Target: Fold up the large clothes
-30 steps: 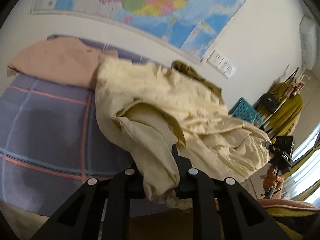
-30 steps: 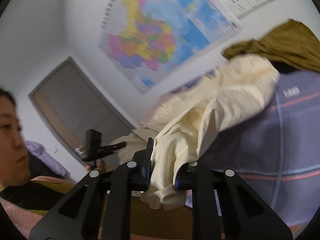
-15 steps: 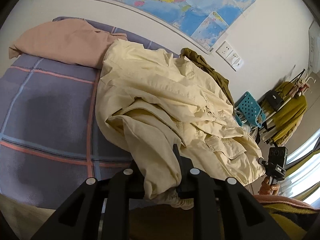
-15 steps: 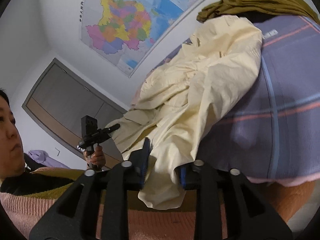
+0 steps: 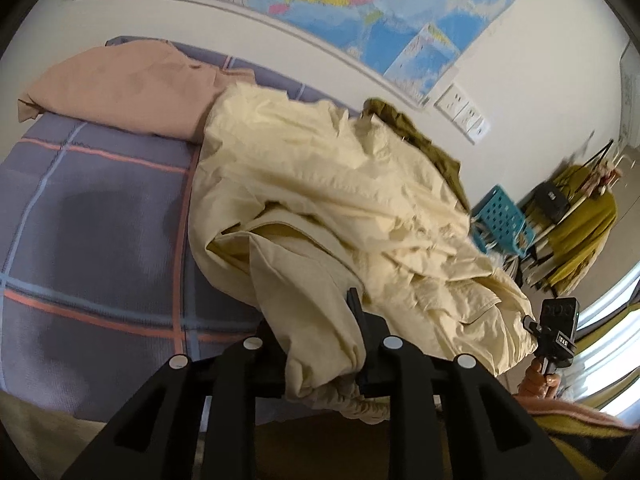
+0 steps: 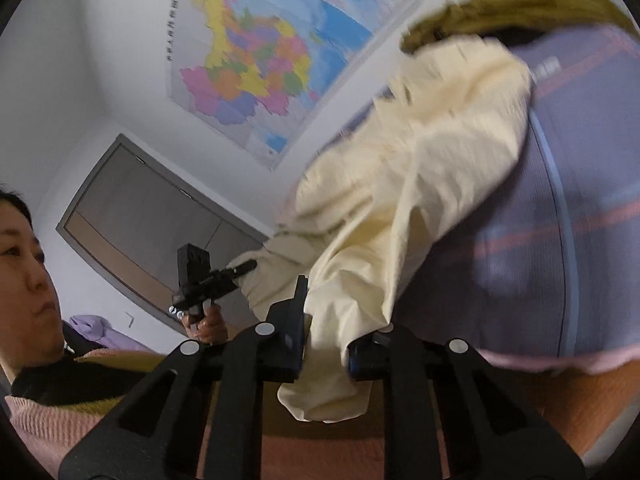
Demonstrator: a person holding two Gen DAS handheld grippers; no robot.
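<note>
The left tool point(image 5: 320, 344) and right tool point(image 6: 324, 332) are each pinching one near corner of the cream garment point(image 5: 328, 208). It is lying on the bed point(image 5: 100, 220), stretching away from both tools toward the wall; neither is nearer.

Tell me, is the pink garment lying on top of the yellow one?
No, in the left wrist view the yellow garment overlaps the edge of the pink garment, which lies beneath it on the bed.
</note>
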